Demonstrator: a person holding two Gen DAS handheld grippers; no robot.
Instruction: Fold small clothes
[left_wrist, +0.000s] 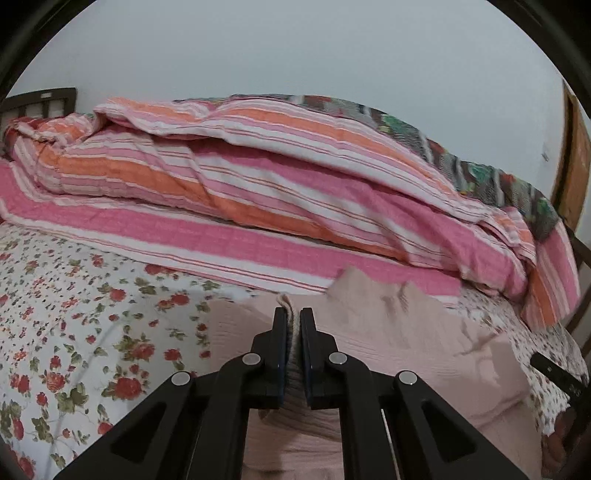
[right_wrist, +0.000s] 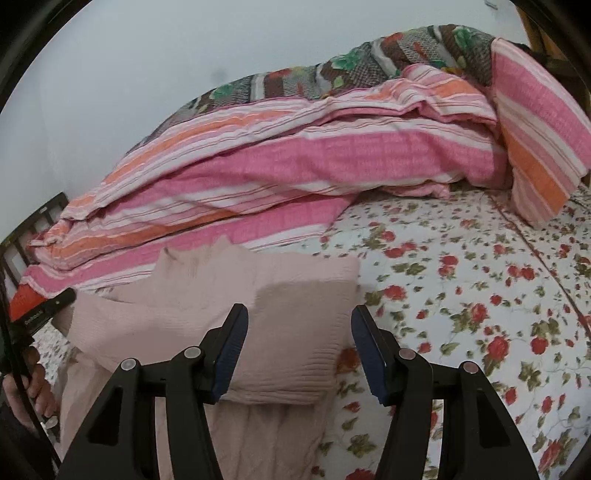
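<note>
Pink ribbed knit garment (left_wrist: 388, 332) lies on the floral bed sheet (left_wrist: 74, 314), below the striped quilt (left_wrist: 258, 192). My left gripper (left_wrist: 293, 332) pinches a fold of it; my right gripper (right_wrist: 299, 336) hangs spread wide, empty, above its right edge.

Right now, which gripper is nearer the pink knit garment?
Left. The left gripper is shut on the pink knit garment, pinching a fold; the right gripper is open, its fingers straddling it.

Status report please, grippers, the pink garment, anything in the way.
Left gripper shut on garment edge. Right gripper open, jaws over its folded part. Garment on floral sheet, partly folded. Striped quilt heaped just behind.
</note>
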